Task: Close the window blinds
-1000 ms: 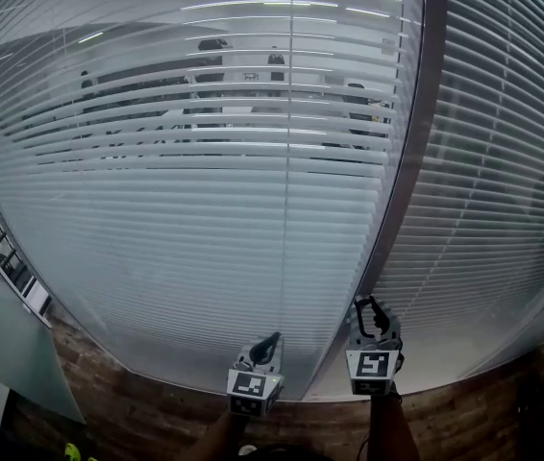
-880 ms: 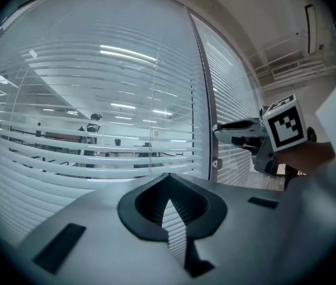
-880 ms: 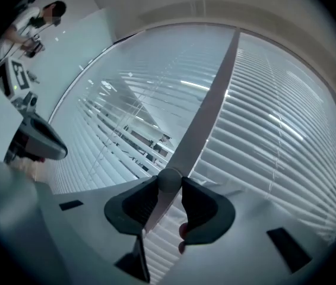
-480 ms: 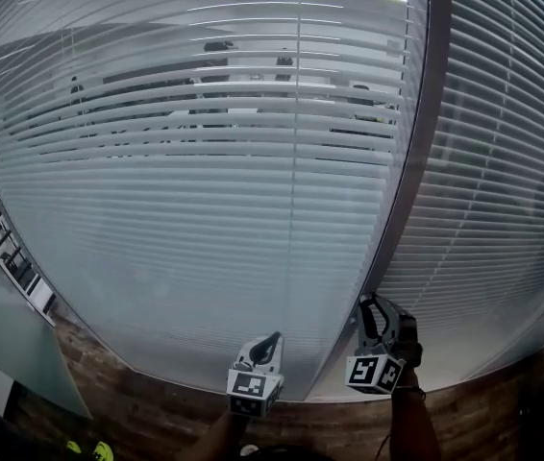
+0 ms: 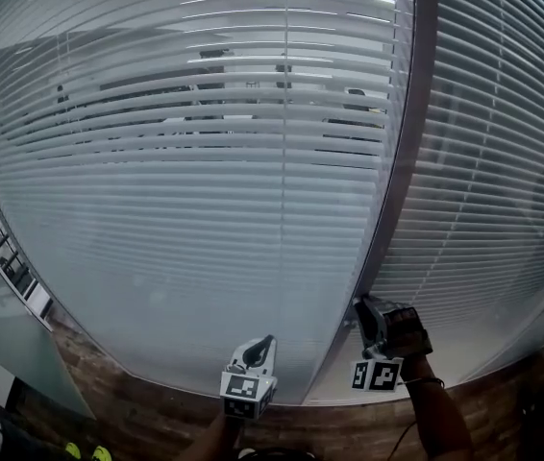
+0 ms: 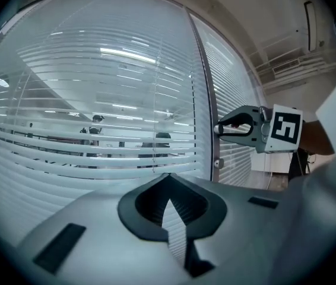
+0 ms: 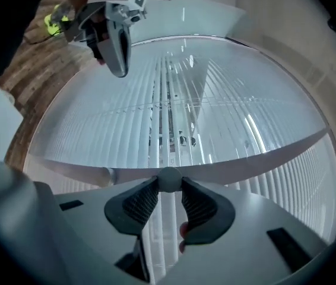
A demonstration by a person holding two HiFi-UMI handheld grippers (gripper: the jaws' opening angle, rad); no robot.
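Note:
The window blinds (image 5: 205, 161) hang behind curved glass. Their upper slats are tilted enough to show an office behind, while the lower slats look like one pale sheet. A grey frame post (image 5: 397, 161) divides them from a second blind (image 5: 503, 161). My right gripper (image 5: 360, 305) is at the foot of that post, rolled onto its side. In the right gripper view it (image 7: 169, 184) is shut on a small round white knob (image 7: 169, 176) on the post (image 7: 245, 159). My left gripper (image 5: 266, 340) hovers left of the post with its jaws shut and nothing in them (image 6: 168, 177).
A second small fitting (image 6: 218, 163) sits on the post (image 6: 206, 100) just below the right gripper (image 6: 218, 128). Wood-look floor (image 5: 137, 411) runs along the base of the glass. A glass panel (image 5: 3, 353) stands at lower left.
The right gripper has rolled clockwise on the knob, and its marker cube has swung down to the right. The left gripper has stayed where it was. The open band of slats looks narrower.

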